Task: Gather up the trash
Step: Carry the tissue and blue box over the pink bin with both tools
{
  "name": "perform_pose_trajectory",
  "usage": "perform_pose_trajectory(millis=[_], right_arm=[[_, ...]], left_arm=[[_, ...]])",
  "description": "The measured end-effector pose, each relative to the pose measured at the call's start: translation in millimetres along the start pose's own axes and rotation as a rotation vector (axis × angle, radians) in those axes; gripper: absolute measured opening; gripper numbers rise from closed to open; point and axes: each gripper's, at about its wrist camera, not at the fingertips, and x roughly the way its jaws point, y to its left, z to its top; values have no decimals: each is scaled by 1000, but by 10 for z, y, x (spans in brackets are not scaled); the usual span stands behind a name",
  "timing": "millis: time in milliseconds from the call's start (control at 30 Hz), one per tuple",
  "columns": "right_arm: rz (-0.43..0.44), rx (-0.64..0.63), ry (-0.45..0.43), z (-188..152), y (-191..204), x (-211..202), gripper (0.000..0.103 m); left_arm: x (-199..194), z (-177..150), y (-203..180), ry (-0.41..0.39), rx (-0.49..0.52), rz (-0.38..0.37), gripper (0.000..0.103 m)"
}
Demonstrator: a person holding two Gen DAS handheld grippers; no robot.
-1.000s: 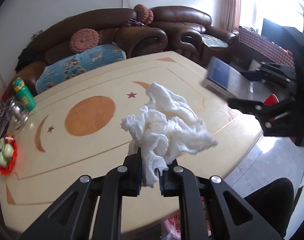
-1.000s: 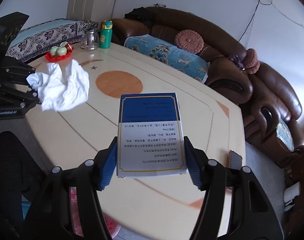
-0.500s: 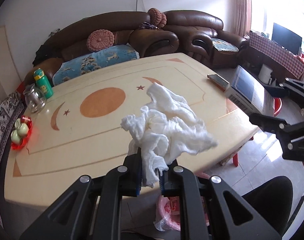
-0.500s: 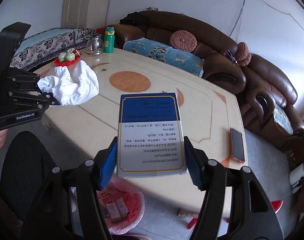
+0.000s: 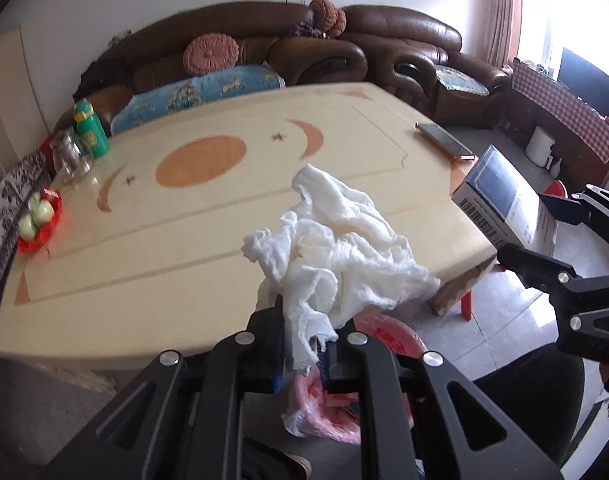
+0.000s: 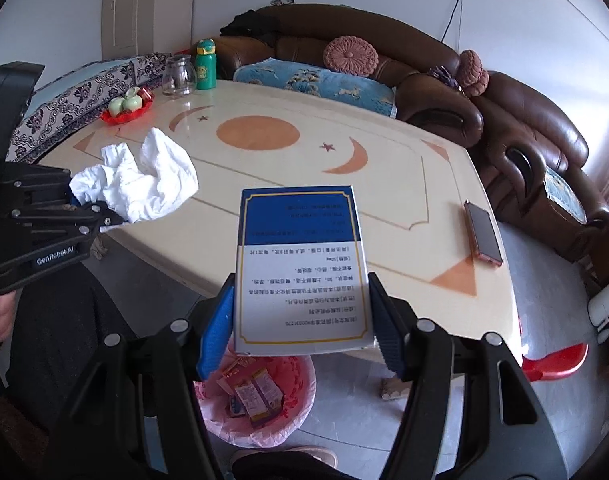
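Note:
My left gripper (image 5: 302, 354) is shut on a crumpled white tissue (image 5: 336, 256), held off the table's near edge above a pink-bagged trash bin (image 5: 368, 380). The tissue also shows in the right wrist view (image 6: 140, 180). My right gripper (image 6: 300, 320) is shut on a blue and white box (image 6: 300, 268), held over the same bin (image 6: 260, 396), which holds small cartons. The box shows at the right in the left wrist view (image 5: 504, 208).
The cream table (image 6: 404, 184) carries a phone (image 6: 482, 232), a green bottle (image 6: 205, 65), a glass jar (image 6: 178, 77) and a red dish with green fruit (image 6: 127, 109). Brown sofas (image 6: 524, 120) stand behind. A red stool (image 6: 552, 360) stands on the floor.
Both grippers have pulled back from over the table, still holding the tissue and the box. The table edge and the pink bin have come into view below them.

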Motion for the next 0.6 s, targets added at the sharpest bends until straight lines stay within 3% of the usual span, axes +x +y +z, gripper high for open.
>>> perform_pose_trajectory(millis=[600], right_arm=[[-9,19,90,-548,220,275,61]], left_arm=[[557,-634,-192,171,12,-11,13]])
